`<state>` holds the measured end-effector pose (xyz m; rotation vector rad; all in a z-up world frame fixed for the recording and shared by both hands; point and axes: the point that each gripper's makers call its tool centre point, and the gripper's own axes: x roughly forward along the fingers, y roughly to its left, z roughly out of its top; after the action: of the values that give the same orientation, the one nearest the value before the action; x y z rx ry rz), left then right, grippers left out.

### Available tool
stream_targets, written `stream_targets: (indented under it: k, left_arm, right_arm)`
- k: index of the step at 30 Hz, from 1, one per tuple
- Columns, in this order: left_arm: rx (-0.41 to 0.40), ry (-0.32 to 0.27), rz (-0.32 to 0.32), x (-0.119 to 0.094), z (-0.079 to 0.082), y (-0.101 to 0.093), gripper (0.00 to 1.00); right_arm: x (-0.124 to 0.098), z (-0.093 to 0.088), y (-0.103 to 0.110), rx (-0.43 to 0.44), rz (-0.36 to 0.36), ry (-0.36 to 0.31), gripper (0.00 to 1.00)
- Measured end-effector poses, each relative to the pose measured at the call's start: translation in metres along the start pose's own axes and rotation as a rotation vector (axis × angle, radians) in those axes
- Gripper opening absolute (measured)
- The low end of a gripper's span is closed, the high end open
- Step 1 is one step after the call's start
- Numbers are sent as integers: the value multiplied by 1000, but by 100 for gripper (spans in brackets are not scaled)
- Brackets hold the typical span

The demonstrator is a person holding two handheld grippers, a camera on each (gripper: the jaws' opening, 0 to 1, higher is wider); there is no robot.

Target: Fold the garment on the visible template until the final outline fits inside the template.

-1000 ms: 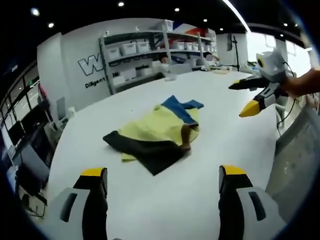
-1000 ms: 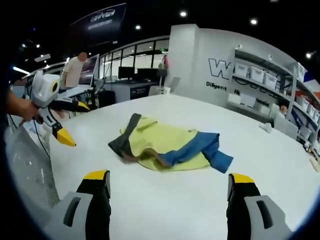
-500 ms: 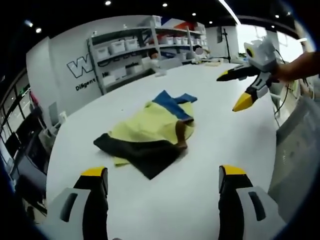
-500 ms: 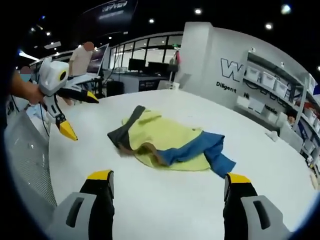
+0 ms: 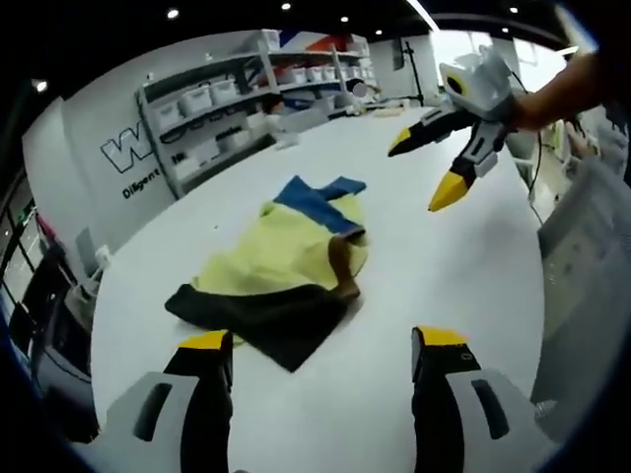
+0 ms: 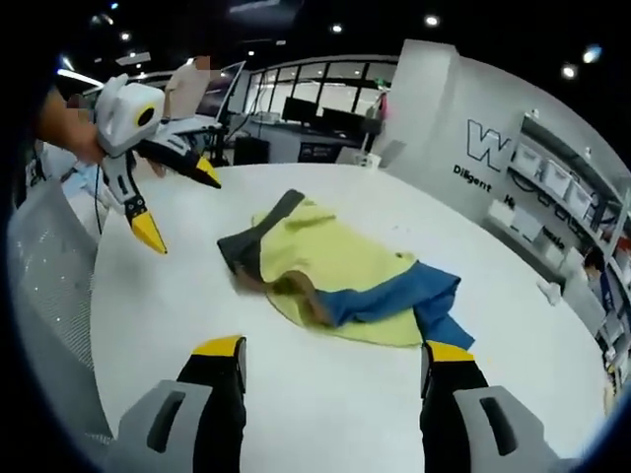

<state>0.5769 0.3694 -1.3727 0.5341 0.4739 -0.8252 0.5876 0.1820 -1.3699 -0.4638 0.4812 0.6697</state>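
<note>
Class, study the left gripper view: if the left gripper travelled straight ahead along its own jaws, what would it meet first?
Probably the garment: its dark near edge lies on the white table just ahead of the open left gripper. Depth is uncertain.

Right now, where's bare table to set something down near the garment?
Bare white table lies between the garment and the left gripper, and between the garment and the right gripper. Beyond its blue end the table is also bare.

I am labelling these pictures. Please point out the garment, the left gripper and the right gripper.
garment [image 5: 286,258]: left gripper view, on its yellow middle panel.
left gripper [image 6: 175,205]: right gripper view, between its yellow tips.
right gripper [image 5: 422,168]: left gripper view, between its yellow tips.
</note>
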Motion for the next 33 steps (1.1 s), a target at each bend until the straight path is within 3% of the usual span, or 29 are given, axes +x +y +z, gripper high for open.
stream_targets:
  k: [8, 15, 24, 33]
  left_arm:
    - [69, 16, -30, 12, 2, 1, 64]
    - [185, 27, -66, 26, 7, -2, 53]
    - [228, 48, -105, 49, 8, -2, 46]
    - [244, 72, -134, 66, 7, 0, 37]
  right_arm:
    - [13, -4, 0, -48, 41, 28, 57]
    - [26, -5, -2, -86, 66, 43, 49]
    - [53, 0, -3, -171, 107, 63, 36]
    - [76, -3, 1, -182, 161, 95, 28]
